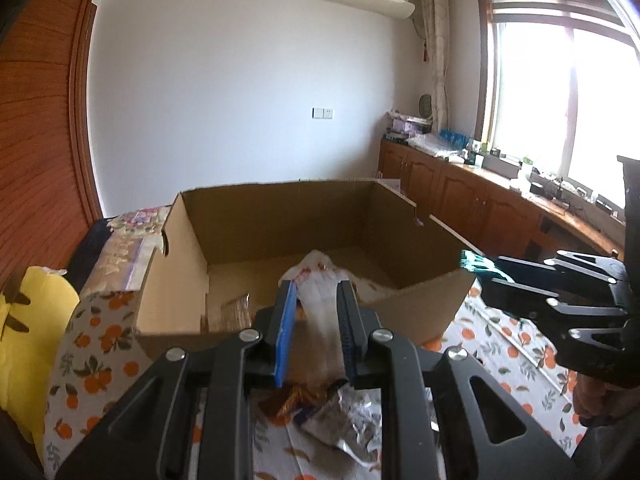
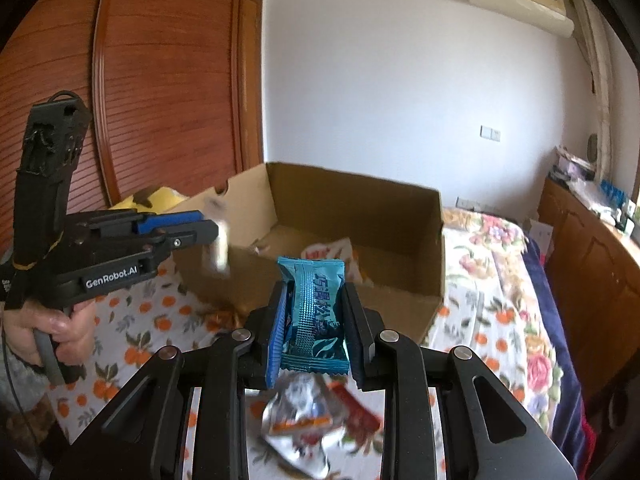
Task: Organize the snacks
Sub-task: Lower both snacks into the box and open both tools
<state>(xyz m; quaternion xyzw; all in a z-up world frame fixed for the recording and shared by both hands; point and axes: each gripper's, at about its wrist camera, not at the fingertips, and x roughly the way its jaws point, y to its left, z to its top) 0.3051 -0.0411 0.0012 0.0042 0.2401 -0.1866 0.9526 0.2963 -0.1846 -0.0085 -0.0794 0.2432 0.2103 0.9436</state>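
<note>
An open cardboard box (image 1: 424, 304) stands on a bed with an orange-print cloth; it also shows in the right wrist view (image 2: 400, 208). My left gripper (image 1: 318, 292) is shut on a clear-white snack wrapper (image 1: 320, 300) held over the box's near wall; it shows from the side in the right wrist view (image 2: 218, 236). My right gripper (image 2: 312, 292) is shut on a shiny blue snack packet (image 2: 314, 312), just short of the box. Its tip with the blue packet (image 1: 474, 264) shows at the right of the left wrist view. A white-red packet (image 2: 332, 252) lies inside the box.
Loose snack packets lie on the cloth below the grippers: silver and brown ones (image 1: 344, 424) and a silver-orange one (image 2: 300, 428) beside a red one (image 2: 360, 412). A yellow plush toy (image 1: 28, 320) lies left of the box. Wooden cabinets (image 1: 480, 200) line the right wall.
</note>
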